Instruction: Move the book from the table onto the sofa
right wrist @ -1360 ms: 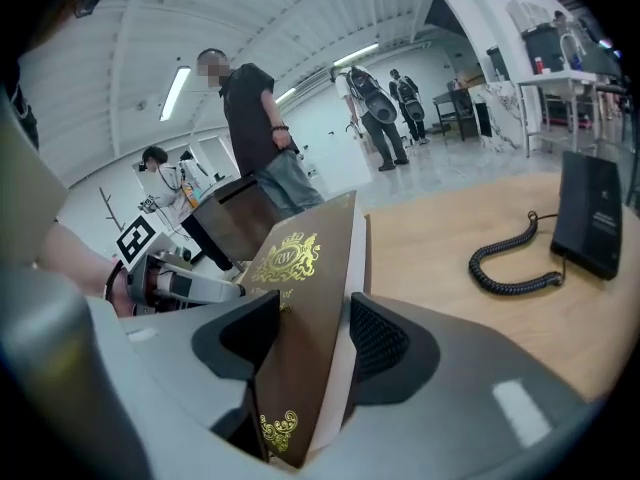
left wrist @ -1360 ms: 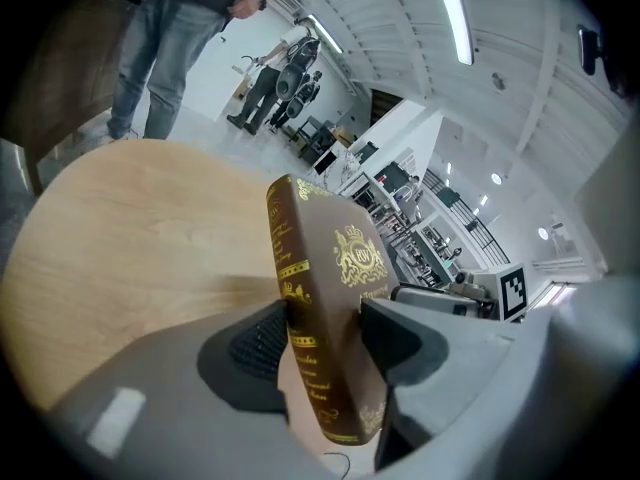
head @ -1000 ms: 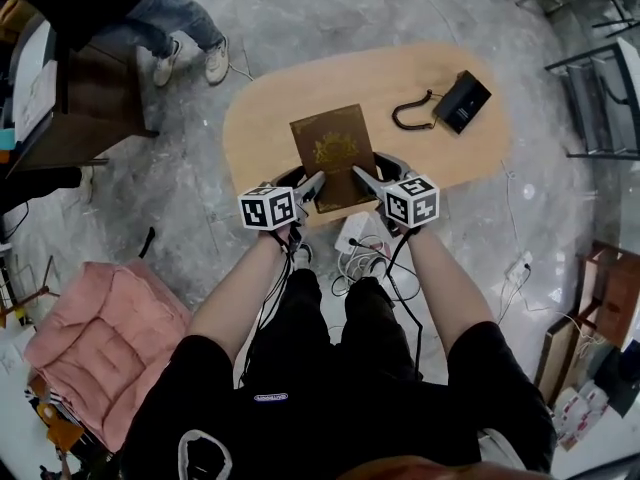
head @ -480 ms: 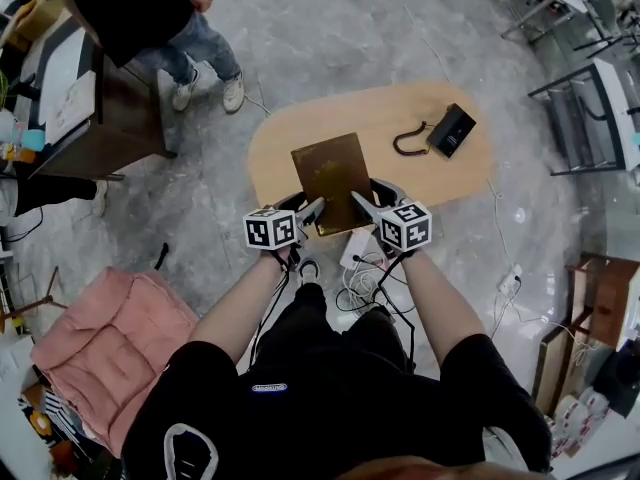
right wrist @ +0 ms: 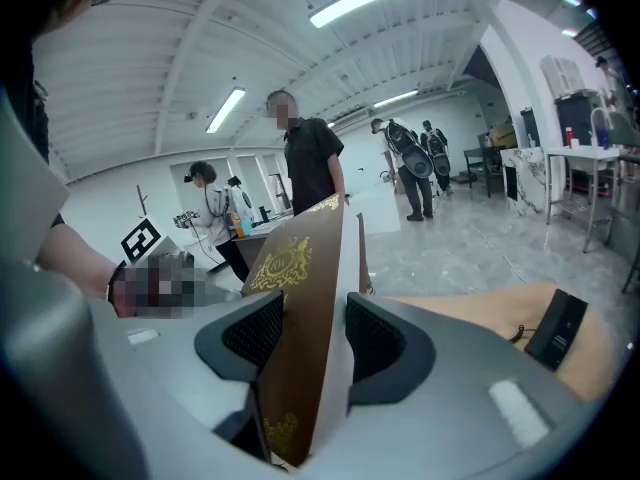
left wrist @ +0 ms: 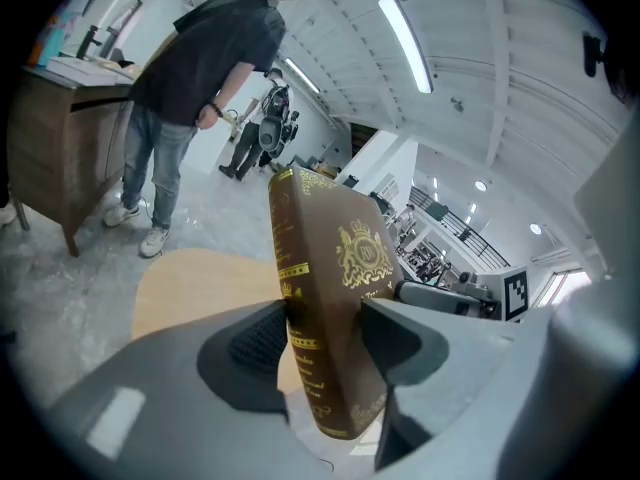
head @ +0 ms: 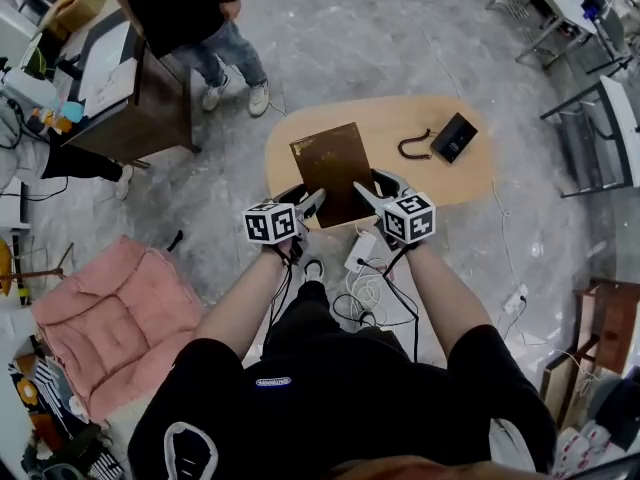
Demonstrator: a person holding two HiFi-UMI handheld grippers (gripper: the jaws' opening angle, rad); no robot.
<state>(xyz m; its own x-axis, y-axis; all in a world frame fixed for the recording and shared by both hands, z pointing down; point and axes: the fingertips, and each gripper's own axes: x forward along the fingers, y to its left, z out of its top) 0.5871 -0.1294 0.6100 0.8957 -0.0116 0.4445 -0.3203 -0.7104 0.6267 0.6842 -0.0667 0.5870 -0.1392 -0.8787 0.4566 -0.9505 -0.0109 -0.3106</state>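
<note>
The book [head: 333,168] hangs over the worktop's [head: 420,183] near left edge, with the cable [head: 413,146] and box [head: 453,137] toward its right end and the sofa [head: 110,318] off its left.

Reaches up the frame from bottom centre with left forearm [head: 245,293] and right forearm [head: 445,293], both bare, elbows wide, wrists converging. Holds left gripper [head: 312,202] at centre-left and right gripper [head: 362,190] just right of it, marker cubes facing up. Clamps left fingers [left wrist: 255,343] across the spine-side edge of the book [head: 335,168]. Presses right fingers [right wrist: 258,333] on the opposite edge, having just closed them further on it.
</note>
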